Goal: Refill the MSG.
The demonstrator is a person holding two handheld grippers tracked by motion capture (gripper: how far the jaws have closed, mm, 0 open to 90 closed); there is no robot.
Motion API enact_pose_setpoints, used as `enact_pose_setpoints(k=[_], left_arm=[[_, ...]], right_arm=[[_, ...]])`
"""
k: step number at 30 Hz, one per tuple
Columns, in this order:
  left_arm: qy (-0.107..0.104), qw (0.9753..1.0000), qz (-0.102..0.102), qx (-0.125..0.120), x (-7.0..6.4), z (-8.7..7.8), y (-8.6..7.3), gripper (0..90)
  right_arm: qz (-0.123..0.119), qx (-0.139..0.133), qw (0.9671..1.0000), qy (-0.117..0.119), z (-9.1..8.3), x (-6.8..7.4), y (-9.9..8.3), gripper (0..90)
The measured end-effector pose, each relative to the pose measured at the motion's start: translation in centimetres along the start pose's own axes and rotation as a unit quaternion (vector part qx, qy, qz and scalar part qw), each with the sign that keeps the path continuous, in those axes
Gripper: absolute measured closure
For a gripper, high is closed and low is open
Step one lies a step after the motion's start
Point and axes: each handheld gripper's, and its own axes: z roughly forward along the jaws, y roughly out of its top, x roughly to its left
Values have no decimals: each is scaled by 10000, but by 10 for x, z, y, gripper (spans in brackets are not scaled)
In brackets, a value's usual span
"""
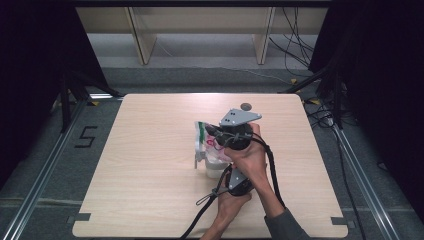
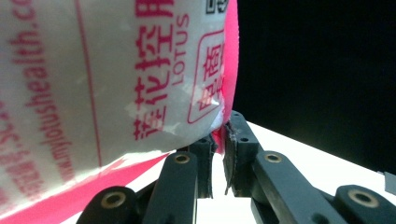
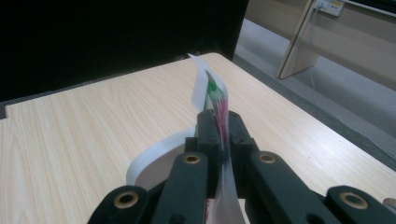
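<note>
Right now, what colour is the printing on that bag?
Pink-red lettering on the white bag, with a pink edge; clearest in the left gripper view.

Pale wooden table (image 1: 150, 200) on grey floor (image 1: 210, 77), black curtains (image 1: 30, 75), wooden shelving (image 1: 200, 20) behind.

A small grey disc (image 1: 245, 106) lies on the wooden table (image 1: 150, 190), just beyond the right gripper (image 1: 216, 132). Far to the left of this gripper, a "5" mark (image 1: 86, 136) is on the floor. Well beyond it stand pale wooden furniture legs (image 1: 142, 40), and black cables (image 1: 295, 45) lie to their right.
</note>
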Motion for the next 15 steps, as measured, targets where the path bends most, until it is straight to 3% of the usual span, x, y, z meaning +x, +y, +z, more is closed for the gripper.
enact_pose_setpoints(k=[1,2,15], left_arm=[[0,10000,-2,2,0,0,0,820],[1,10000,1,1,0,0,0,820],[-45,10000,31,81,0,-2,0,819]], right_arm=[[176,37,9998,-2,-1,2,0,882],[194,35,9998,3,-1,2,0,882],[145,-32,9999,-11,-2,1,-1,886]])
